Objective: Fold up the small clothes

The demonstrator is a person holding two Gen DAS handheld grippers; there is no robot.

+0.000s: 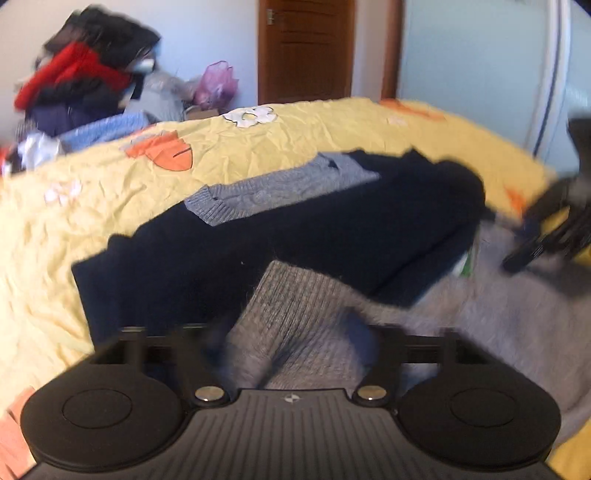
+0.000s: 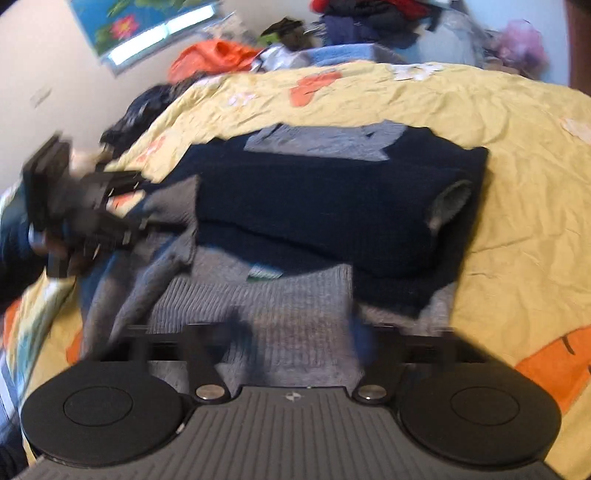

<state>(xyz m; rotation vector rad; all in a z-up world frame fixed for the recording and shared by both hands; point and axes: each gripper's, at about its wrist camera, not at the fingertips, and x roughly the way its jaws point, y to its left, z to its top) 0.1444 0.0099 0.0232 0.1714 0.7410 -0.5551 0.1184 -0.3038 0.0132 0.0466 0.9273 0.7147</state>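
Observation:
A navy knit top (image 1: pixel 295 229) (image 2: pixel 314 199) with a grey collar lies folded across the yellow bed sheet (image 1: pixel 110 177) (image 2: pixel 498 155). In front of it lies a grey ribbed knit (image 1: pixel 303 314) (image 2: pixel 288 295) showing a small green-white label. In the blurred left wrist view, my left gripper (image 1: pixel 291 332) has the ribbed fabric bunched between its fingers, which press on it. My right gripper (image 2: pixel 301 332) grips the same knit further right, and the cloth fills its gap. Each wrist view shows the other gripper: the left gripper (image 2: pixel 144 221) at the knit's left edge, the right gripper (image 1: pixel 517 258) at its right.
A heap of red and dark clothes (image 1: pixel 85 74) (image 2: pixel 369 14) sits beyond the far edge of the bed, beside a pink bag (image 1: pixel 218 81). A brown door (image 1: pixel 306 48) stands behind. Orange cloth (image 2: pixel 210 55) lies at the bed's far left corner. A sleeve shows at the left gripper.

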